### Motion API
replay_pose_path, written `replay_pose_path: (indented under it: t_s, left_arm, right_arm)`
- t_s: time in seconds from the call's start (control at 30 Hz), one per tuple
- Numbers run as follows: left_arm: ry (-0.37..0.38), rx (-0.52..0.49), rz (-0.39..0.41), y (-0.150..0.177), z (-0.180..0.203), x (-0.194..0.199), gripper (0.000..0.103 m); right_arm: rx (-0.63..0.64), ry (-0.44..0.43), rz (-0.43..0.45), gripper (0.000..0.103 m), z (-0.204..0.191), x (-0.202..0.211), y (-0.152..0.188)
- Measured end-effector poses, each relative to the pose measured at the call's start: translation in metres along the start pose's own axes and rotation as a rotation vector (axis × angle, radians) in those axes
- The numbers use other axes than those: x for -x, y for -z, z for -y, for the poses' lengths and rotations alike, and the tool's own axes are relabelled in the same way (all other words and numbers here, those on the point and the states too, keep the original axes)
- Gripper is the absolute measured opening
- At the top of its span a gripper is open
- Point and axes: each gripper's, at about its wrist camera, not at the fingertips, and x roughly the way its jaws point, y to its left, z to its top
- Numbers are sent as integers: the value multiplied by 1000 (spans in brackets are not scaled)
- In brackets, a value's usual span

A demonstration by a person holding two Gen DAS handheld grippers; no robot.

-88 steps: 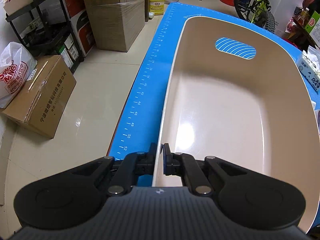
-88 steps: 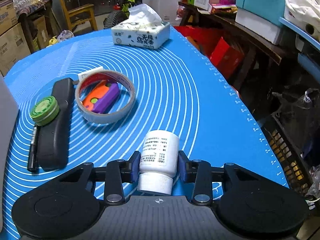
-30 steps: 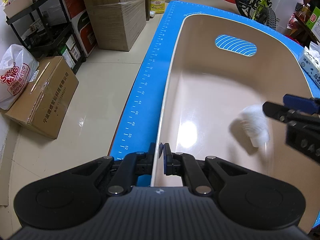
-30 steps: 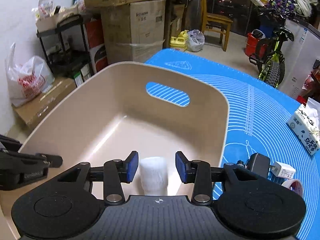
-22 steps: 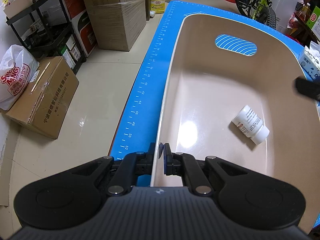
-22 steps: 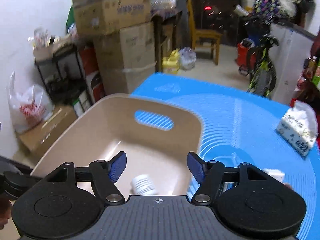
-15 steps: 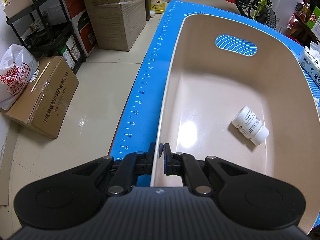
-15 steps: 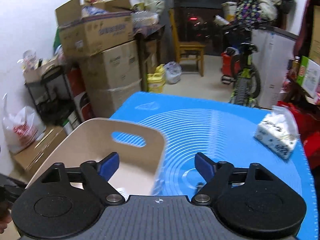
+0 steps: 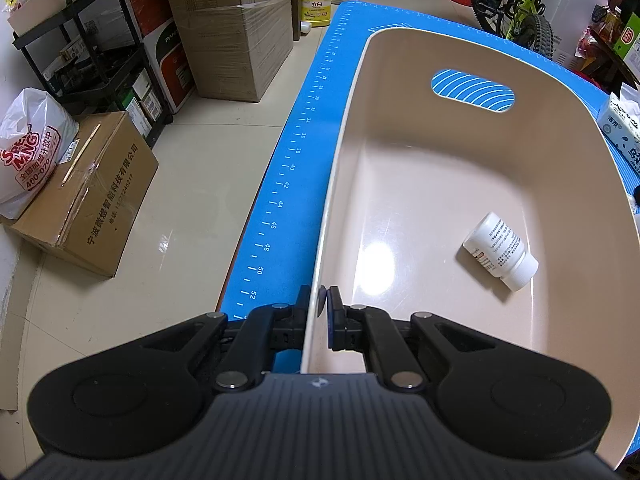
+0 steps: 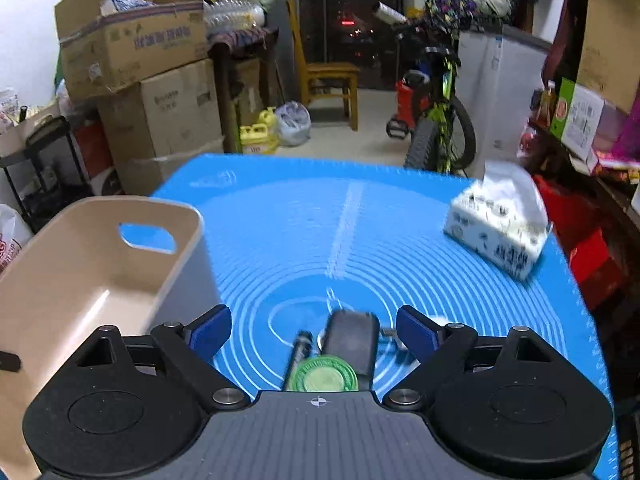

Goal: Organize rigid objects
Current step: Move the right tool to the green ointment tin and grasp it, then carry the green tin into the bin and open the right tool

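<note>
One beige bin [image 9: 460, 56], one white bottle [image 9: 500, 252] inside, two claws.

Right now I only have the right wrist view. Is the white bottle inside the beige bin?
Observer: Yes. The white bottle lies on its side on the floor of the beige bin.
Operator: Anything else in there?
Observer: No, only the bottle.
Operator: What is the left hand-held gripper doing?
Observer: The left hand-held gripper is clamped shut on the bin's near rim, one finger inside, one outside.
</note>
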Motion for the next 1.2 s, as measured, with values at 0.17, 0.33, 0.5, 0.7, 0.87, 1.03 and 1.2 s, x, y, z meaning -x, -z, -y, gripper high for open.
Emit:
replay_pose_path:
  t_s: [0.17,0.33,0.5,0.7,0.87,1.03,1.2]
  left_arm:
    - [-1,-2,-1,0,0,0,9]
    - [-2,-2,-1,0,0,0,9]
    - [-5,-3,-2,0,1,0,9]
    - [-4,-4,-1,0,1,0,9]
    - [-5,-4,-2,0,1,0,9]
    - [-5,-5,-2,0,1,0,9]
    - [-5,-4,-2,0,1,0,9]
  right_arm:
    - [3,4,-35,90,5,-20,16]
    - [-24,-12,-67,87,7,-37,26]
    - [-29,-14,-101,78,4,-51,32]
    - [-40,5,-98,62,2,-58,34]
    - [-35,16,-90,54,2,-58,32]
    - [-18,22,-78,54,1,-58,34]
    - [-11,29,-62,54,0,-57,37]
